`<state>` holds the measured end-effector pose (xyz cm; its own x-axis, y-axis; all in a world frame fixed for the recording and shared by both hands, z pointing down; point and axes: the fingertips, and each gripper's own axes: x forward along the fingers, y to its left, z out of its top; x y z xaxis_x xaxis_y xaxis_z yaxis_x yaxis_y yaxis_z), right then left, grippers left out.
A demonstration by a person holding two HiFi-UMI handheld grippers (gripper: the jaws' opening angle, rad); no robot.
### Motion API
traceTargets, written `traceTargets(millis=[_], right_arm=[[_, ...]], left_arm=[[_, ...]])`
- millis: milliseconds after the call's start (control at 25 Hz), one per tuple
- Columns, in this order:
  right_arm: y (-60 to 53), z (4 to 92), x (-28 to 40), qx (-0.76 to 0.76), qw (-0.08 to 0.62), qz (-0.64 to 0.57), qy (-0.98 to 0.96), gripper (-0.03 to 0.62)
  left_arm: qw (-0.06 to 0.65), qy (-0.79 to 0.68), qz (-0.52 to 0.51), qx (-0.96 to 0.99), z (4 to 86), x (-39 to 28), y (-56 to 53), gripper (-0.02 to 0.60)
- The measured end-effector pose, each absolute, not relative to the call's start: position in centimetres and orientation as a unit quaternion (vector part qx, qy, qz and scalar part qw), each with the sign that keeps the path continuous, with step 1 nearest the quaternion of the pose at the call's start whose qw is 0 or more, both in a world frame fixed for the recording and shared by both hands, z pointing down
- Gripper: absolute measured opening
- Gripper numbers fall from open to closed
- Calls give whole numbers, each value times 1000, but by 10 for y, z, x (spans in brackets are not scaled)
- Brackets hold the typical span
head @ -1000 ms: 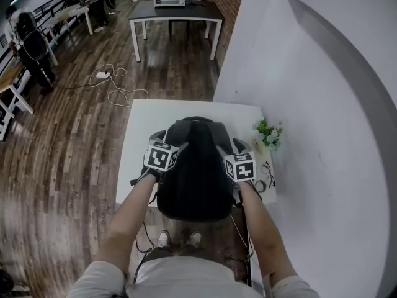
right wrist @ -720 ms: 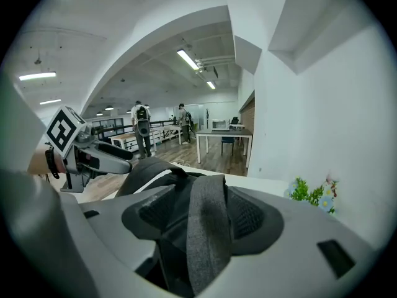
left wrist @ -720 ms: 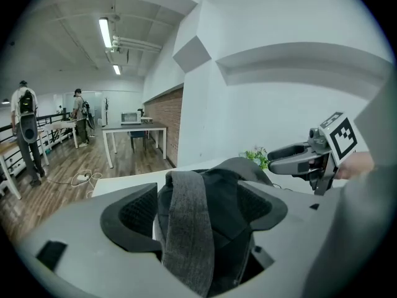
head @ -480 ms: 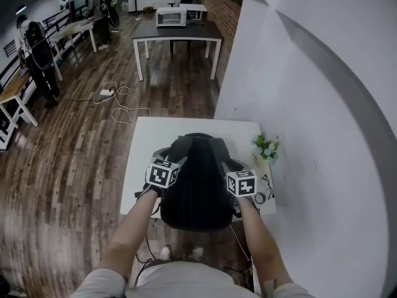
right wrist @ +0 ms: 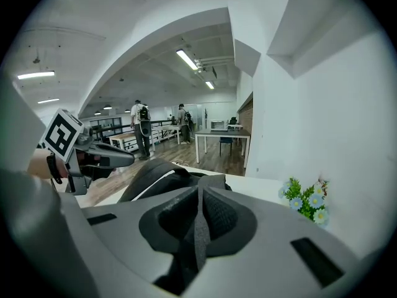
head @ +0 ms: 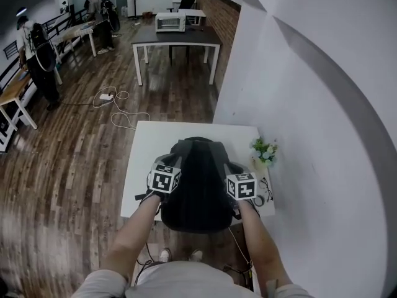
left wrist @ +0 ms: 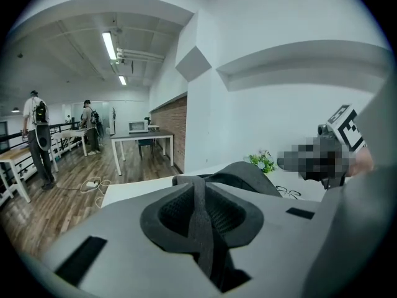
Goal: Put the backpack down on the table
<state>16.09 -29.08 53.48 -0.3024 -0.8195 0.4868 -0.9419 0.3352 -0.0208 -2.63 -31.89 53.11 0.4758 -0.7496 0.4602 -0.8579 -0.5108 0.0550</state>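
Observation:
A black backpack (head: 197, 179) stands on the white table (head: 149, 148), overhanging its near edge. My left gripper (head: 170, 166) is at the backpack's left side and my right gripper (head: 232, 171) at its right side. In the left gripper view the jaws (left wrist: 200, 213) are closing, and their pads press a dark backpack strap (left wrist: 202, 231), with the backpack's top (left wrist: 245, 177) beyond. In the right gripper view the jaws (right wrist: 200, 219) are shut on a thin dark strap (right wrist: 200, 241), and the backpack (right wrist: 155, 172) is just ahead.
A small pot of flowers (head: 263, 149) and a pair of glasses (head: 265, 194) lie at the table's right edge by the white wall. A dark table with a microwave (head: 170, 22) stands farther back. A cable (head: 118, 104) lies on the wooden floor. People (head: 37, 42) stand far left.
Both grippers have drawn a little toward the table's near edge beside the backpack. The head view has tilted up, showing more of the room.

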Motion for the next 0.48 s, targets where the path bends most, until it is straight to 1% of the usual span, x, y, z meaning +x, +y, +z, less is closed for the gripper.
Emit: traceTargets(millis=[160,280,480], right_arm=[[-278,521,159,560,184,137,-796,51],[-264,509,158,563,166,128,-799,51],[-241,492,151,558,140,118,-809,49]], left_arm=[[129,-466,199,853,525,-23,-305,21],[116,-466,190,857,518,-21,-291,18],[117,-473,135,863,500,-28,-274,17]])
